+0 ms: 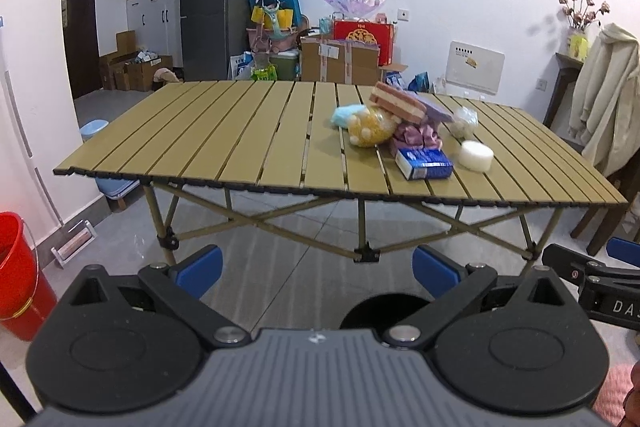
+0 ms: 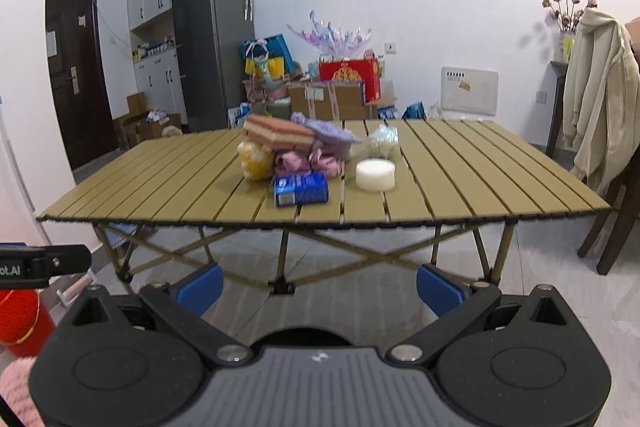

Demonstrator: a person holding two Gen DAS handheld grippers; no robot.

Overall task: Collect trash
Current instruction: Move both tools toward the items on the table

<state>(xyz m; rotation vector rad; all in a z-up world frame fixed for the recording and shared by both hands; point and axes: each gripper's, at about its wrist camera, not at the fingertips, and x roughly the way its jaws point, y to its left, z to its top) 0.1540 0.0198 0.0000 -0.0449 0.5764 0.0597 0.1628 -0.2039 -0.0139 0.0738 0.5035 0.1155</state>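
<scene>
Both the left gripper (image 1: 316, 273) and right gripper (image 2: 320, 289) gape wide, holding nothing. They hang short of the counter (image 1: 224, 143), well apart from its trash pile (image 1: 394, 123).

My left tool (image 1: 316, 273) and right tool (image 2: 319, 287) look alike: blue pads, black linkage arms, silver pivot screws, ribbed grey housing below them.

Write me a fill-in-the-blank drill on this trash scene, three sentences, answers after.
1. The blue packet lies on the slatted table, to the ___ of the white round sponge in the right wrist view.
2. Both the left tool and right tool are ___.
3. The bucket on the floor is ___.

Answers: left; open; red
</scene>
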